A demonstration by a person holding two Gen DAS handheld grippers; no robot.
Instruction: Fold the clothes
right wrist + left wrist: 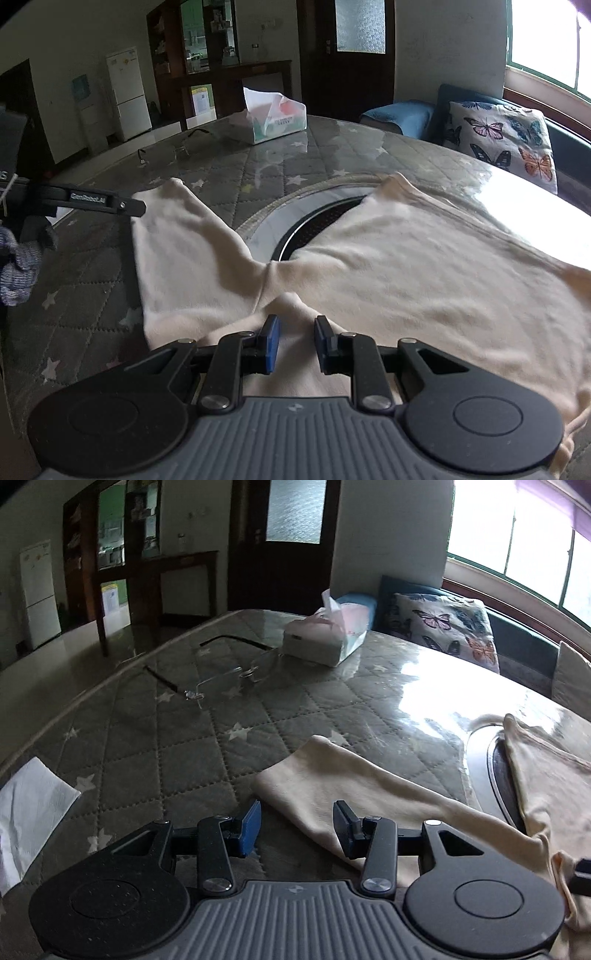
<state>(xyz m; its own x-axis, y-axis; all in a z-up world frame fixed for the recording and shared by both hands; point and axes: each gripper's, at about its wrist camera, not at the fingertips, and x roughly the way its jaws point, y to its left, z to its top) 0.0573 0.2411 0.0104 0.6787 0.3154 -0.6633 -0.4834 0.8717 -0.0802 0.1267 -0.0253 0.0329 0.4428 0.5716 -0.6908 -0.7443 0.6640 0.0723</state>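
One counter [110, 280], covered by a grey quilted cloth with pale stars under a glossy clear sheet, fills both views. Set into it is one round dark hob [314, 229] with a bright metal ring.

One cream garment [424, 280] lies spread on the counter, its body draped across part of the hob. One sleeve [177, 251] stretches off to the left over the quilted cloth, and its cuffed end lies flat in the left wrist view [332, 775].

Beyond the counter stand one butterfly cushion [502, 140] on a dark sofa and one white fridge [127, 92] by the far wall.

One tissue pack [275, 118] sits at the far side of the counter. One white paper napkin [29, 812] lies at the near left edge. One pair of glasses [221, 675] rests open, between the napkin and the tissue pack.

Two grippers are in use. The left gripper [297, 825] hovers at the sleeve's near edge, jaws apart, nothing pressed between them. The right gripper [295, 343] sits low over a raised fold of the garment near the armpit; its jaws stand narrowly apart with fabric between them, but whether the pads pinch the cloth cannot be told.
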